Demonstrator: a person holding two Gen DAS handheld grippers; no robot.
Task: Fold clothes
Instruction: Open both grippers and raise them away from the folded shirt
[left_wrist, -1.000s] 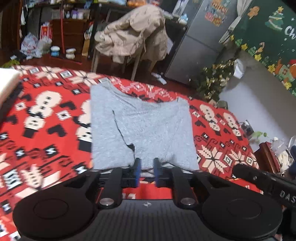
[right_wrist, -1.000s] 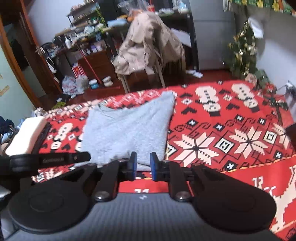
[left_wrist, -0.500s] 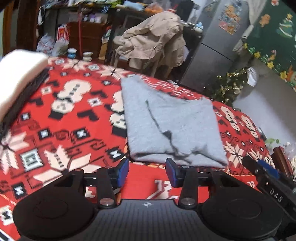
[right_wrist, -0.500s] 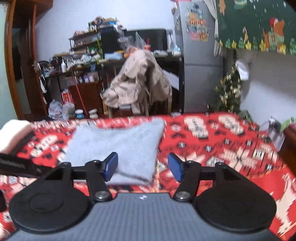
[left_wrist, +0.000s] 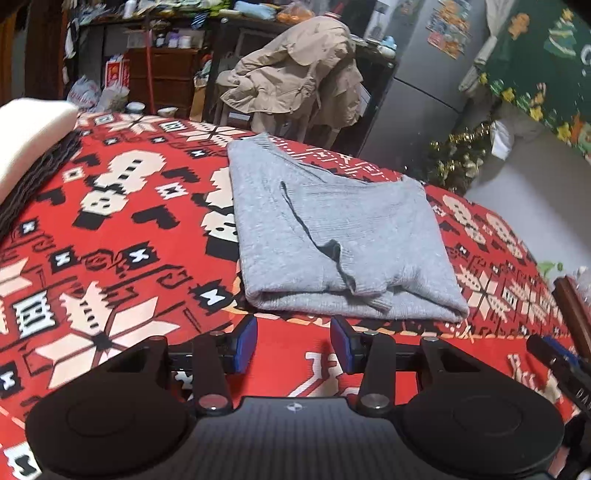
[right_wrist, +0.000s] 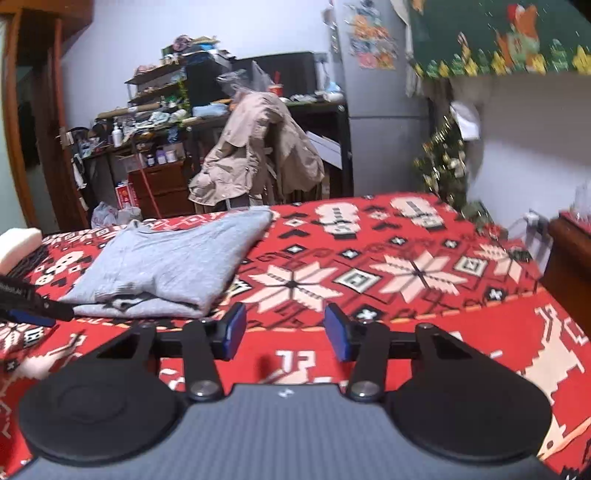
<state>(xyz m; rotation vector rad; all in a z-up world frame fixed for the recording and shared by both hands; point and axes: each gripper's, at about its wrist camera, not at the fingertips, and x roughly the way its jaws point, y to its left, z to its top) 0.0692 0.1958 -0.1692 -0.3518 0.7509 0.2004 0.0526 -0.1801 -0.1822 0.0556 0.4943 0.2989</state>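
We see the grey garment (left_wrist: 332, 236) lying folded on the red patterned blanket (left_wrist: 122, 229), its thick folded edge facing us. Our left gripper (left_wrist: 293, 345) hovers just short of that edge, jaws spread wide and holding nothing. Our right gripper (right_wrist: 282, 332) sits off the garment's right corner over bare blanket, jaws likewise wide apart and empty. A beige jacket (right_wrist: 258, 147) hangs over a chair beyond

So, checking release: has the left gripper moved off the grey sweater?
Yes. The left gripper opened and backed toward the blanket's near edge, clear of the grey sweater.
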